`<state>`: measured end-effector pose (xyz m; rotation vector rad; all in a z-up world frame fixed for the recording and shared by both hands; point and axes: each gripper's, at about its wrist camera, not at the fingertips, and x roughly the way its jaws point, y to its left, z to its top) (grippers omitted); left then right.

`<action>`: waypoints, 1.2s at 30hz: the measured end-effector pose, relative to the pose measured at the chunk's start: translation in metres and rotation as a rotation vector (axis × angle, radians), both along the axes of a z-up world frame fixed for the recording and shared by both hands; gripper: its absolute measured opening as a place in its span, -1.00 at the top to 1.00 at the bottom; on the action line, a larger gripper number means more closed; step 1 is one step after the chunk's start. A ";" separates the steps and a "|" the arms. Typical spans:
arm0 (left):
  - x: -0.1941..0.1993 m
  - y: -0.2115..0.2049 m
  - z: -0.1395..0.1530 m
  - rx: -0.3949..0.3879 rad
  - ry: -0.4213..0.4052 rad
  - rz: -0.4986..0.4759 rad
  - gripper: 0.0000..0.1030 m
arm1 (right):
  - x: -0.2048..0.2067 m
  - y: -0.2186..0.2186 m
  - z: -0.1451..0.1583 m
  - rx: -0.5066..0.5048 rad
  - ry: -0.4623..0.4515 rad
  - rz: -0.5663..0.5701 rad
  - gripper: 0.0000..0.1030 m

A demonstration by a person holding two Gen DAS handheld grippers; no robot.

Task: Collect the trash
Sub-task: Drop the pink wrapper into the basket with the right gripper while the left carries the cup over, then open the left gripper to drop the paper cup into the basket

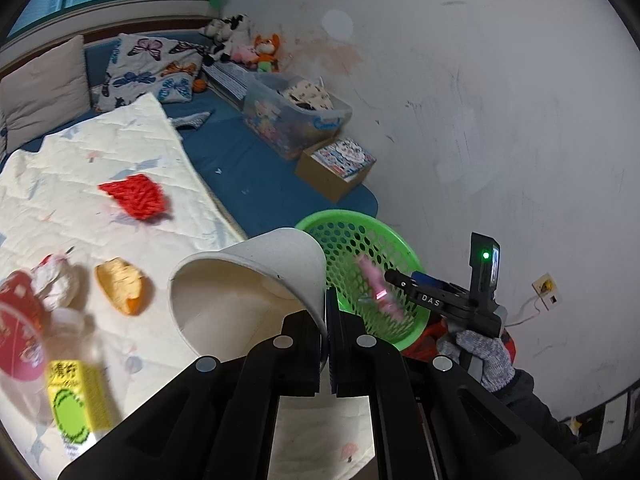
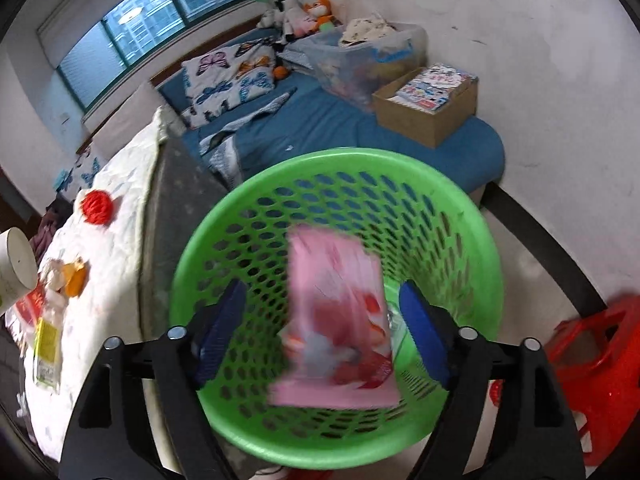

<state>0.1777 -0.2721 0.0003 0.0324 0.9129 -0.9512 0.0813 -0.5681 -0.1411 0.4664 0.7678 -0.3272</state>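
Observation:
My left gripper (image 1: 326, 308) is shut on the rim of a white paper cup (image 1: 240, 280), held tilted above the quilt. To its right stands a green mesh basket (image 1: 340, 216). My right gripper (image 2: 324, 320) hangs open over the basket (image 2: 320, 160). A blurred pink packet (image 2: 336, 320) is between its blue pads (image 2: 424, 332) without touching them, inside the basket's mouth. On the quilt lie a red net (image 1: 136, 196), an orange scrap (image 1: 120, 290), crumpled white paper (image 1: 56, 280), a yellow carton (image 1: 72, 400) and a red-labelled clear cup (image 1: 20, 340).
The basket stands on the floor between the bed's edge and the white wall. A red plastic stool (image 2: 592, 360) is at its right. A cardboard box (image 1: 336, 168) and a clear storage bin (image 1: 296, 120) sit on the blue mattress behind it. A gloved hand (image 1: 480, 352) holds the right gripper.

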 end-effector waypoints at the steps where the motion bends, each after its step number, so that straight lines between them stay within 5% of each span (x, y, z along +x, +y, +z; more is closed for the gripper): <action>1: -0.002 -0.004 -0.001 0.005 -0.001 -0.006 0.94 | 0.000 -0.004 -0.001 0.002 -0.001 -0.003 -0.54; 10: -0.002 -0.071 -0.024 0.085 0.012 -0.106 0.94 | -0.032 -0.008 0.011 -0.010 -0.056 -0.030 -0.54; 25: -0.016 -0.198 -0.105 0.258 0.177 -0.250 0.94 | -0.096 -0.010 0.021 -0.023 -0.112 -0.099 -0.56; 32: -0.023 -0.217 -0.116 0.249 0.221 -0.267 0.45 | -0.113 -0.018 0.017 -0.005 -0.121 -0.129 -0.56; 36: -0.026 -0.208 -0.110 0.246 0.172 -0.259 0.41 | -0.116 -0.018 0.014 0.002 -0.122 -0.133 -0.56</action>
